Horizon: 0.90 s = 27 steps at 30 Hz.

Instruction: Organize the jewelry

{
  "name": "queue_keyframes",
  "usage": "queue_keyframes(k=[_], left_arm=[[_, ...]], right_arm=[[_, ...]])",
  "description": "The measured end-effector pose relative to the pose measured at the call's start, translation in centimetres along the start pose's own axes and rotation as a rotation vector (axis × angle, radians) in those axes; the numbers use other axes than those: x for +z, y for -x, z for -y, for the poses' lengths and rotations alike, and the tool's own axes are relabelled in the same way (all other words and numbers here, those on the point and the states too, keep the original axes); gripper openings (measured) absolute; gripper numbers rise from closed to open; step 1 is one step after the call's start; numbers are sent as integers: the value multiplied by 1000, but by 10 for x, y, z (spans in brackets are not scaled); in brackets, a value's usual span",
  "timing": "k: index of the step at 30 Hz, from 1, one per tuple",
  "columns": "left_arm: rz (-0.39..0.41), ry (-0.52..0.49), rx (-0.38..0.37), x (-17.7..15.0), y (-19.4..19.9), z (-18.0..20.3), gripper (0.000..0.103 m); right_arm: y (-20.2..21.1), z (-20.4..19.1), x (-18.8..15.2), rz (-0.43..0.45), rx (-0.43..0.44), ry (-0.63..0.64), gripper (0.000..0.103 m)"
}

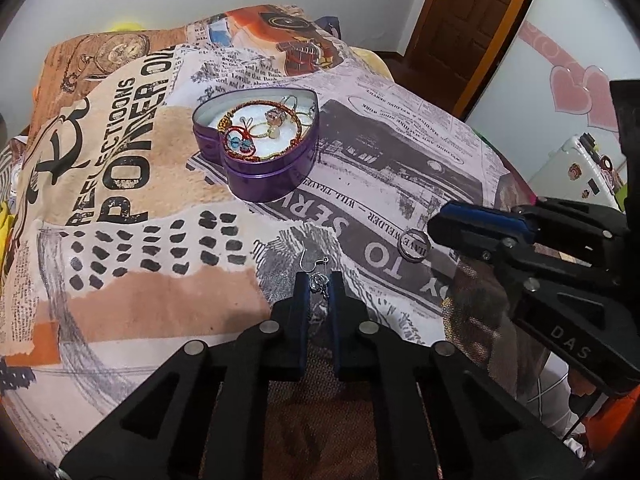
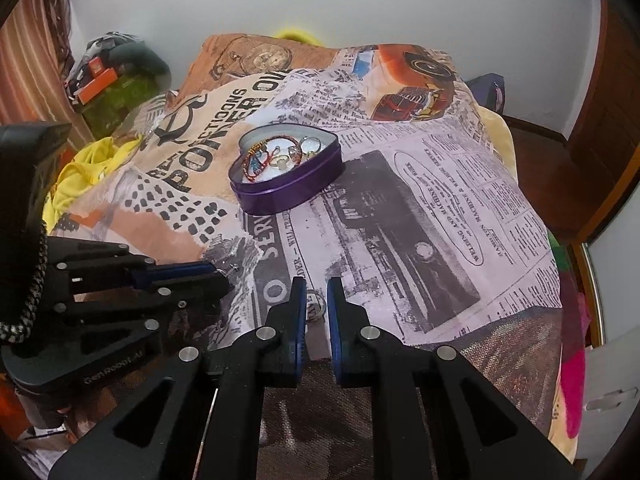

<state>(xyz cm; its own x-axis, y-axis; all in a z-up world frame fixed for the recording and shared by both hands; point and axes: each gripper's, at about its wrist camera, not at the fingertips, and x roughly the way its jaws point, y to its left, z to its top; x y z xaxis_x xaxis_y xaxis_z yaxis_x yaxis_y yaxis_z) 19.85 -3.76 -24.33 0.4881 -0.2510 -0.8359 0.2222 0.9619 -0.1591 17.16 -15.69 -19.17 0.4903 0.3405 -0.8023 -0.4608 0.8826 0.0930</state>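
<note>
Purple heart-shaped tin [image 1: 264, 184] noted on printed blanket [image 1: 140, 300] over bed, open-topped, already holding a red threaded bracelet [image 1: 240, 144] and several rings. No lid in view.

Left tool [image 1: 318, 278] found closed almost fully, pads pinching a silver earring [image 1: 319, 283] at the very tips; hook wire protruding up and to the left, clear of the pads, dangle resting on or just above the blanket.

Right tool [image 2: 316, 284] likewise drawn nearly shut, with a silver ring [image 2: 316, 307] between its tips. Seen from the left wrist, ring at the extreme end of the fingers and low against the cloth; grip judged marginal.

Relation governing the coming move: tin ahead of both tools and slightly to their left, well apart from each, farther up the bed. Left tool judged somewhat nearer, right tool just beside it on the outer side.

Judged requirement: lift, carry forward over the rim, release above the white lining. Risk noted of hook wire snagging the blanket.
</note>
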Motion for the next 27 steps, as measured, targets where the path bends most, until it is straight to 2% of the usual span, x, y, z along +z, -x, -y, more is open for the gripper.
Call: queue_keyframes(k=[4,5,6,8,14,16,17,18,27], left_arm=[[19,0,7,0,7,-1,7],[23,1,8,0,8,-2,7],[29,3,9,0,11,-3,7],[39,5,12,0,15,-4,7],[71,4,29,1,29,-8,7],[83,4,32,2,34,-9,7],[86,5,33,3,34,-9,7],[92,6,36,4,36,-10,7],[123,15,56,12,44,-15,7]], right_arm=[[1,3,-3,-11,13,-9,11],[1,4,-3,-14,19,-12,18],[1,4,-4,-16,24,-13,28],[2,4,-5,-7,27,-13,39],[-14,-3,-6,-50,4,16,39],[-18,-7,-8,-48,-21,37,32],[-19,-9,-8,-46,-30,52,22],[-19,-10,-8,-47,-33,56,20],[-6,-8,1,4,-23,35,20]])
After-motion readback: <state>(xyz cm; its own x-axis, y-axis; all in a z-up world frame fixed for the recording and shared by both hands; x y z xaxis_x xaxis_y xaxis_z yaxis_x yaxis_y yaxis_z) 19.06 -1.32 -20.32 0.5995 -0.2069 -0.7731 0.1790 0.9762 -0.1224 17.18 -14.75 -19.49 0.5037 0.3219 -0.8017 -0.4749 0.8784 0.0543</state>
